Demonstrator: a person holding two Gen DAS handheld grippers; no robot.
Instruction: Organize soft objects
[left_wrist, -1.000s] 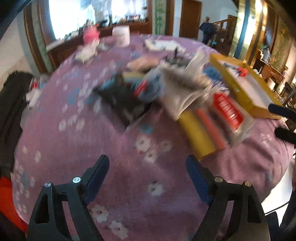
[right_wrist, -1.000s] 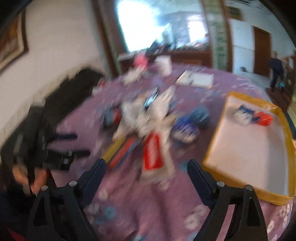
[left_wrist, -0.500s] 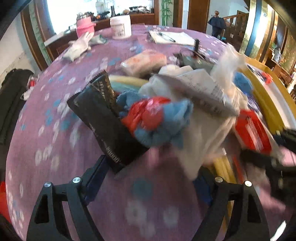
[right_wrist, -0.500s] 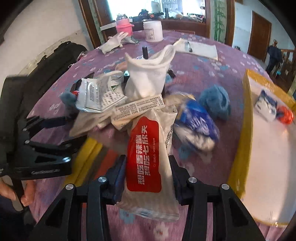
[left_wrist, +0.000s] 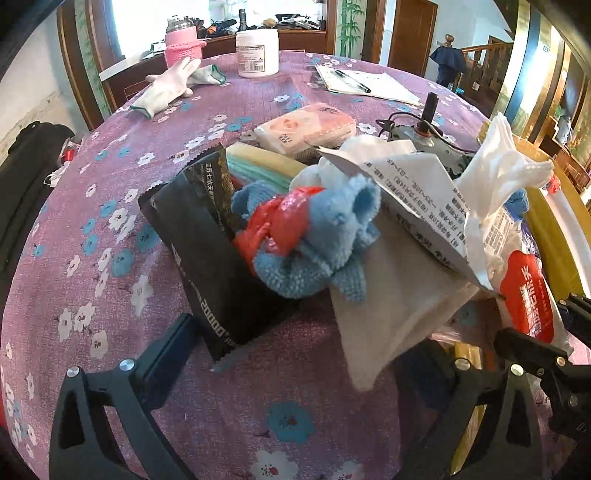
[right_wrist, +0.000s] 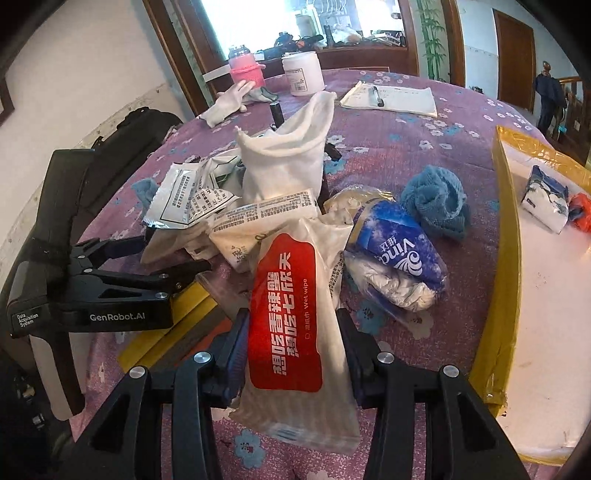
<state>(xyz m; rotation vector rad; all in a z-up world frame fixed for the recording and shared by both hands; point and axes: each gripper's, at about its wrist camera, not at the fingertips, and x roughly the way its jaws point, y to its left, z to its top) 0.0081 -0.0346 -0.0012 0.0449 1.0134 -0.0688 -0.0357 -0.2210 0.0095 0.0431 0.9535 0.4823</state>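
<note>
Between right gripper (right_wrist: 291, 343) fingers: glossy, crinkled wet-wipe pack (right_wrist: 291, 317), flat, oblong.

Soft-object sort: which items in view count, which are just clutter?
In play: wet-wipe pack in right gripper, blue towel, Vinda tissue pack, white sock, yellow-rimmed tray.
Clutter: white jar, pink bottle, notepad.

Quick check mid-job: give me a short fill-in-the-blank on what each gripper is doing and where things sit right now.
1. The right gripper is shut on the ____ pack.
2. The left gripper is ____, holding nothing.
3. The blue sock lies on the purple tablecloth, beside the ____ tray.
4. A white jar stands beside the ____ cup.

Missing words: wet wipe; open; yellow; pink
</note>
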